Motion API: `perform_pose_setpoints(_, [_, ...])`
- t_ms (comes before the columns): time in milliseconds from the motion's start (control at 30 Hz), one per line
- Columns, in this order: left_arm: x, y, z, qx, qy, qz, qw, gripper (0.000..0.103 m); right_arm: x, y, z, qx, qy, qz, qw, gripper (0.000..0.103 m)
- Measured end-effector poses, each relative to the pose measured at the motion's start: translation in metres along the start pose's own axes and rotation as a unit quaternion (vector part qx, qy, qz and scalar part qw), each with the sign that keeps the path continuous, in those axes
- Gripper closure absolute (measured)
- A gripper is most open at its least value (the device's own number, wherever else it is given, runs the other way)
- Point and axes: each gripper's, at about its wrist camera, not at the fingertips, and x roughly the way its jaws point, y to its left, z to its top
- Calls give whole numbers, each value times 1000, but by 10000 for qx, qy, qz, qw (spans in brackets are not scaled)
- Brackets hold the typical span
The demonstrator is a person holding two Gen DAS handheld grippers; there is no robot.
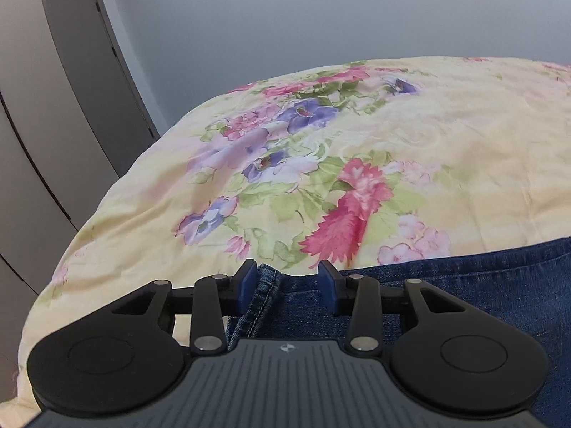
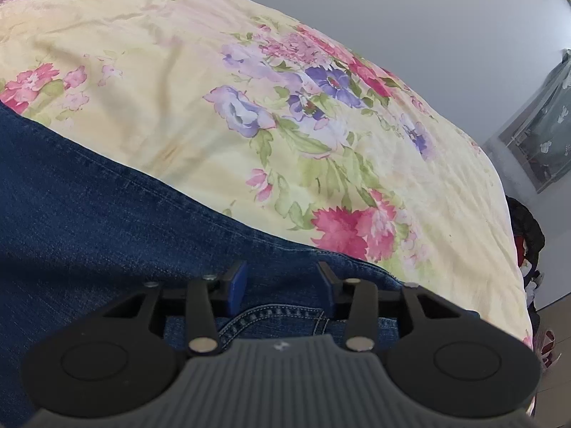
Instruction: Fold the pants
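Dark blue jeans [image 1: 464, 285] lie flat on a bed covered by a yellow floral bedspread [image 1: 357, 142]. My left gripper [image 1: 288, 285] hovers low over one stitched edge of the jeans, and the seam runs up beside its left pad [image 1: 248, 285]. Its jaws stand apart, not pressing the cloth. In the right wrist view the jeans [image 2: 89, 196] fill the lower left. My right gripper [image 2: 282, 285] is over a curved stitched pocket seam [image 2: 271, 315], its jaws also apart with denim lying beneath the gap. The bedspread [image 2: 178, 71] stretches beyond.
A grey door [image 1: 96, 71] and pale cupboard panels [image 1: 21, 142] stand past the bed's left edge. On the right side a curtained window [image 2: 546, 125] and a dark heap of clothes [image 2: 528, 228] sit beyond the bed's edge.
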Motion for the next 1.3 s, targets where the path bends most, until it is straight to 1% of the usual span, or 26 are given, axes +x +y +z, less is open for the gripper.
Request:
perform_pose_setpoints(67, [6, 6, 3, -234, 132, -37, 9996, 56, 0, 1, 0, 22, 9, -13, 10000, 65])
perform_pose_setpoints(133, [12, 17, 3, -661, 298, -184, 9972, 56, -1, 3, -2, 6, -18, -4, 10000, 65])
perform_pose_setpoints(167, [13, 20, 3, -803, 344, -252, 9959, 59, -3, 4, -3, -15, -36, 7, 10000, 65])
perform_pose_setpoints(200, [13, 20, 2, -852, 359, -276, 9953, 68, -4, 5, -4, -29, -50, 18, 10000, 65])
perform_pose_setpoints(233, [12, 16, 2, -757, 348, -179, 9964, 84, -6, 5, -5, -38, -61, 39, 10000, 65])
perform_pose_setpoints(267, [9, 12, 2, -606, 343, -73, 9975, 94, -7, 5, -6, -45, -77, 53, 9999, 65])
perform_pose_setpoints(300, [8, 7, 3, -469, 370, 44, 9982, 97, -9, 4, -8, -48, -103, 65, 9999, 65])
perform_pose_setpoints(367, [3, -1, 7, -305, 386, 421, 9979, 97, -12, 2, -9, -27, -160, 88, 9998, 65])
perform_pose_setpoints(500, [-12, 6, 16, -449, 126, 914, 9947, 99, -20, -7, -11, 128, -322, 23, 9994, 66])
perform_pose_setpoints(533, [-13, 9, 17, -466, 134, 1183, 9918, 103, -24, -9, -12, 197, -387, 60, 9990, 66])
perform_pose_setpoints(567, [-10, 14, 18, -366, 124, 1653, 9855, 103, -27, -11, -13, 267, -442, 106, 9986, 67])
perform_pose_setpoints(600, [-8, 26, 17, -479, 204, 1830, 9817, 103, -31, -14, -13, 360, -506, 209, 9979, 71])
perform_pose_setpoints(633, [-5, 41, 16, -760, 318, 1797, 9803, 103, -33, -15, -12, 438, -535, 333, 9971, 79])
perform_pose_setpoints(667, [-6, 52, 13, -973, 306, 1588, 9820, 103, -34, -15, -11, 493, -535, 482, 9962, 81])
perform_pose_setpoints(700, [-11, 60, 10, -1139, 221, 1228, 9856, 103, -34, -13, -11, 503, -529, 632, 9953, 82])
perform_pose_setpoints(767, [-19, 67, 8, -1435, 82, 747, 9868, 103, -31, -5, -8, 378, -499, 763, 9951, 83])
perform_pose_setpoints(800, [-20, 72, 9, -1676, 87, 268, 9855, 98, -29, -1, -8, 342, -490, 770, 9952, 83])
perform_pose_setpoints(833, [-19, 75, 10, -1904, 152, -99, 9815, 79, -26, 3, -6, 326, -464, 773, 9954, 83])
perform_pose_setpoints(867, [-18, 77, 11, -2075, 180, -469, 9769, 68, -23, 6, -5, 316, -440, 762, 9956, 83])
perform_pose_setpoints(900, [-18, 77, 13, -2133, 155, -720, 9742, 52, -21, 9, -5, 305, -437, 735, 9959, 83])
perform_pose_setpoints(967, [-18, 73, 15, -2072, 44, -819, 9748, 50, -18, 15, -4, 256, -465, 664, 9964, 83])
perform_pose_setpoints(1067, [-6, 72, 16, -2088, 237, -1082, 9717, 50, -17, 20, -5, 184, -443, 593, 9971, 82])
perform_pose_setpoints(1200, [12, 69, 9, -1911, 516, -973, 9754, 50, -16, 19, -7, 198, -368, 555, 9976, 82])
perform_pose_setpoints(1233, [15, 68, 6, -1909, 600, -1063, 9740, 57, -14, 18, -7, 211, -351, 543, 9977, 82])
perform_pose_setpoints(1267, [16, 65, 4, -1838, 624, -1116, 9746, 58, -13, 18, -7, 224, -337, 530, 9978, 82])
perform_pose_setpoints(1300, [15, 60, 2, -1659, 591, -1057, 9787, 58, -12, 17, -6, 232, -320, 523, 9979, 82])
